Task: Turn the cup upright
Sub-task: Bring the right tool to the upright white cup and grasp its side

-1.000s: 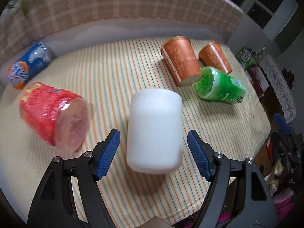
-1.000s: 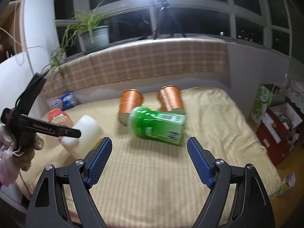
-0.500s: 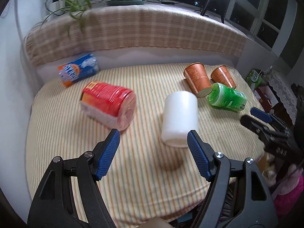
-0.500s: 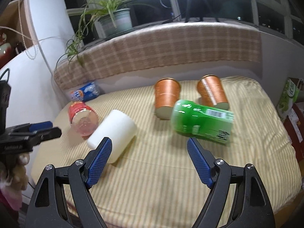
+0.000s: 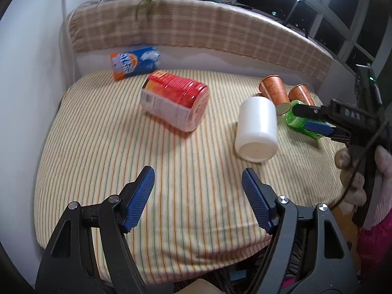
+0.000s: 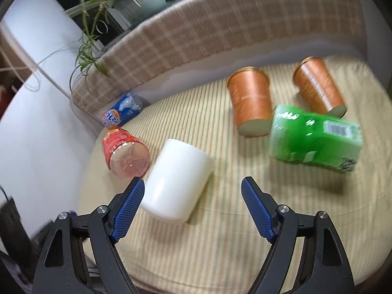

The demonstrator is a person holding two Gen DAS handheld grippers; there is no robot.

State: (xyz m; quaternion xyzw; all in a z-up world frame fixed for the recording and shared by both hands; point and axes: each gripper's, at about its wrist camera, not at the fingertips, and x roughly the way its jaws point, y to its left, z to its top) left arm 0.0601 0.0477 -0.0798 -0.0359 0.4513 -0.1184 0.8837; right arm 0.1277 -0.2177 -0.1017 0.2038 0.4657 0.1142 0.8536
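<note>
A white cup [image 5: 256, 128] lies on its side on the striped cloth, its flat bottom towards the left wrist camera. In the right wrist view the white cup [image 6: 176, 181] lies just beyond my left fingertip. My left gripper [image 5: 198, 183] is open and empty, well short of the cup and to its left. My right gripper [image 6: 193, 192] is open and empty, close to the cup, which sits left of the gap's middle. The right gripper also shows in the left wrist view [image 5: 318, 120], over the green pack.
On the cloth-covered table [image 5: 98, 147] lie a red cup stack [image 5: 175, 100], a blue-orange packet [image 5: 134, 62], two orange cups [image 6: 250, 103] [image 6: 318, 88] and a green pack [image 6: 316, 139]. A checked ledge [image 5: 196, 31] runs behind. The table's front edge is near both grippers.
My left gripper has pulled back and to the left, away from the white cup. My right gripper has moved in lower and closer to the cup.
</note>
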